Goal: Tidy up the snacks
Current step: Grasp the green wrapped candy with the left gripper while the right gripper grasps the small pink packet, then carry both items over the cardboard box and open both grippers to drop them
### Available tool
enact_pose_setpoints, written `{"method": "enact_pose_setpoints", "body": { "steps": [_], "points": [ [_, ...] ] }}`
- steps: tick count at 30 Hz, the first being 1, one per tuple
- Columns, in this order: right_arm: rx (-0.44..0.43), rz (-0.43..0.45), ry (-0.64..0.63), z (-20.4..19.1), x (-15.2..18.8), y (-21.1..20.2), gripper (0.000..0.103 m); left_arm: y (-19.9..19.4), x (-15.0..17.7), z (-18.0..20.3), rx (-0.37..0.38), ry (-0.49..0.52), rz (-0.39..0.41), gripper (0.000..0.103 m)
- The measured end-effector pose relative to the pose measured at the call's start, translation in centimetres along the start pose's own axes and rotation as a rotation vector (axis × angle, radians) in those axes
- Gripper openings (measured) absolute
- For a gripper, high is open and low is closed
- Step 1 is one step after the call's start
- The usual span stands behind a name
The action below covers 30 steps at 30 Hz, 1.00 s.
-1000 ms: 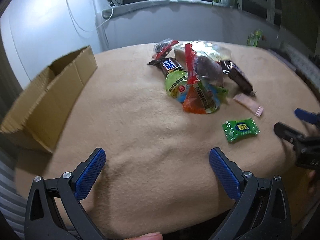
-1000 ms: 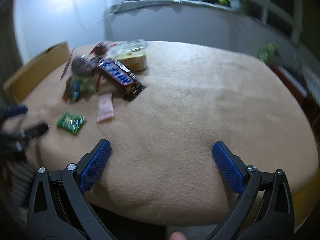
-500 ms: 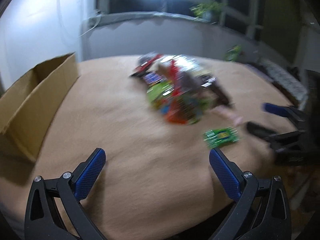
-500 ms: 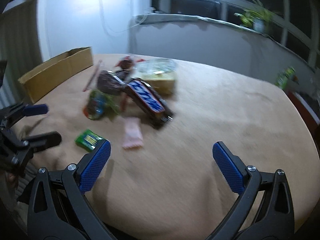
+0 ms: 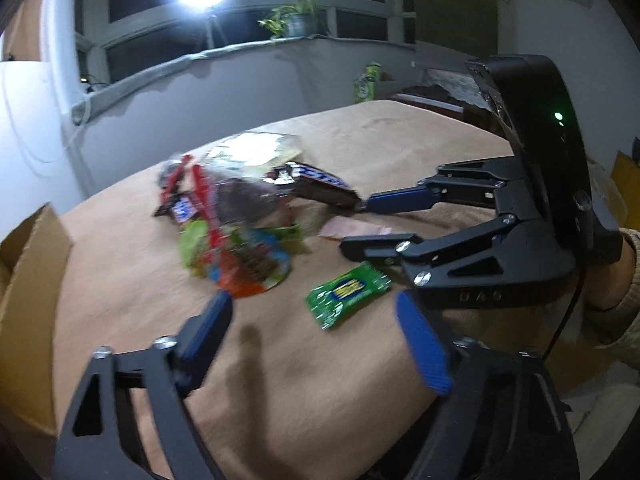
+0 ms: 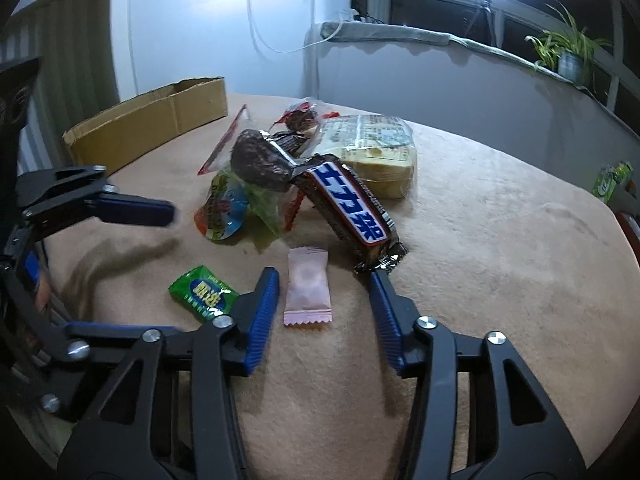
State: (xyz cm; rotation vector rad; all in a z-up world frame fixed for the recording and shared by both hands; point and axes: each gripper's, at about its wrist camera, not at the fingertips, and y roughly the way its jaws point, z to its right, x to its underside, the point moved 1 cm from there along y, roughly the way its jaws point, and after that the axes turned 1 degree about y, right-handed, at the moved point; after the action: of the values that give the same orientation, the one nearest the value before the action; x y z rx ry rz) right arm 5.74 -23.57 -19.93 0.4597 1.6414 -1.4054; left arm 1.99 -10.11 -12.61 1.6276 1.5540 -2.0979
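A green candy [image 5: 348,292] lies on the tan tablecloth just ahead of my left gripper [image 5: 316,332]. Its jaws are closing, with only cloth between the pads. My right gripper [image 6: 324,292] straddles a pink candy [image 6: 308,288]. Its jaws are closing too, and the pads stand just clear of the wrapper. Behind both candies is the snack pile: a brown and blue chocolate bar [image 6: 352,208], a clear bag of biscuits [image 6: 376,152], a dark round snack [image 6: 260,160] and a colourful jelly cup [image 6: 224,208]. In the left wrist view the right gripper [image 5: 360,224] reaches in from the right.
An open cardboard box [image 6: 152,120] sits at the table's far left edge. The round table [image 6: 500,240] has bare cloth to the right of the pile. A potted plant [image 6: 568,56] stands on the sill and a green packet [image 6: 612,180] lies beyond the table. A sleeved hand [image 5: 616,280] holds the right gripper.
Both grippers have moved in towards the pile and rolled, and their jaws have narrowed. The pink candy now lies between the right jaws. The green candy is close ahead of the left ones.
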Motion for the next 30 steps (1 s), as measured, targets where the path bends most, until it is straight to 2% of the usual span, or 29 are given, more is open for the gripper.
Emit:
{"method": "enact_pose_setpoints", "body": {
  "steps": [2,3,6,8,12,22,30],
  "points": [
    [-0.002,0.003,-0.005,0.2,0.3,-0.4,0.028,0.8,-0.2,0.9,0.021,0.028,-0.015,0.067],
    [-0.003,0.006,0.002,0.4,0.5,-0.6,0.023,1.2,-0.2,1.3,0.027,0.044,-0.025,0.058],
    [-0.008,0.019,0.027,1.0,1.1,-1.3,0.022,1.7,-0.5,1.9,0.048,0.058,-0.028,0.045],
    [-0.007,0.028,0.042,1.3,1.4,-1.7,0.022,1.9,-0.7,2.1,0.058,0.06,-0.033,0.041],
    [-0.012,0.047,0.085,2.0,1.9,-2.5,0.022,1.9,-0.8,2.3,0.047,0.061,-0.04,0.039],
    [0.01,0.095,0.207,4.6,1.9,-4.7,0.022,0.8,-0.8,1.5,0.012,-0.069,-0.014,0.039],
    [0.024,0.139,0.223,4.0,-0.3,-6.5,0.022,-3.3,-1.9,-1.4,-0.09,-0.166,0.051,0.039]
  ]
}}
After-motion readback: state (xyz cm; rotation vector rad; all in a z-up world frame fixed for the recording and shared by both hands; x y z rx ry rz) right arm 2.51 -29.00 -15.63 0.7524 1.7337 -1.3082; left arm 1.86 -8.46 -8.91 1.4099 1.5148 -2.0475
